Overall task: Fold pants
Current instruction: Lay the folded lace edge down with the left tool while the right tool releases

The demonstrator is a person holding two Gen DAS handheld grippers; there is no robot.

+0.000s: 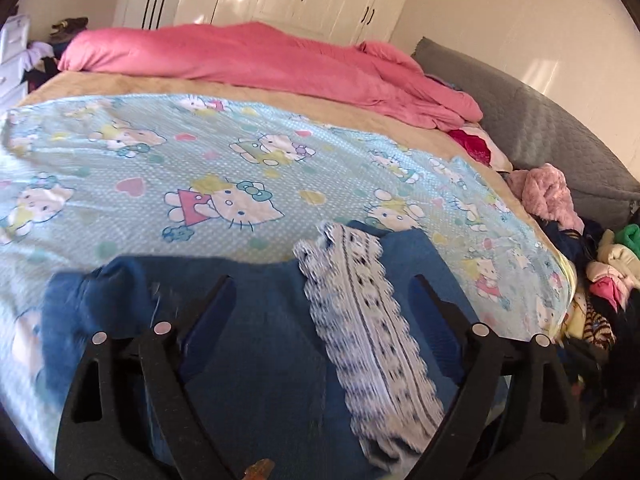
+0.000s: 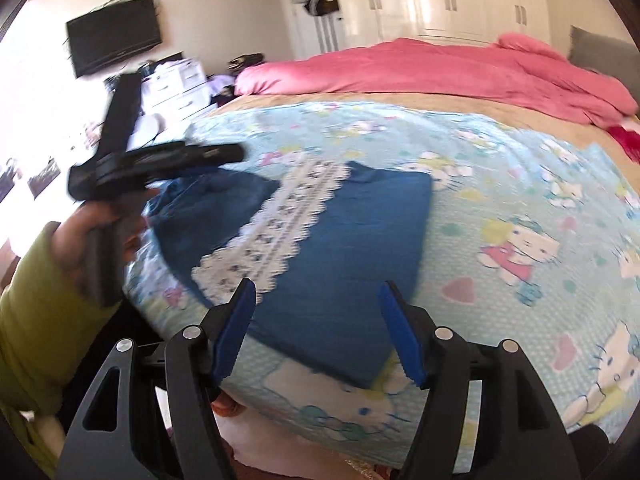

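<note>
Pants [image 2: 332, 248]: blue, folded into a compact stack, lying flat on the cartoon-print sheet [image 2: 520, 200] near the bed's front edge. A white lace-patterned strip [image 2: 272, 224] runs diagonally across the top of the fold.

Left gripper [image 1: 322, 292]: jaws spread wide, nothing between the pads; the pants and strip lie below and ahead of the fingers, not gripped. In the right wrist view this gripper appears blurred at the left, held by a hand [image 2: 96, 224] in a yellow-green sleeve [image 2: 40, 312], above the left end of the pants.

Right gripper [image 2: 318, 300]: jaws released, blue pads [image 2: 236, 328] apart, hovering over the near corner of the pants, with no cloth pinched.

Pink duvet [image 1: 260, 60] is bunched along the far side of the bed. A loose clothes pile [image 1: 592, 256] sits off the bed's right edge, clear of the pants.
</note>
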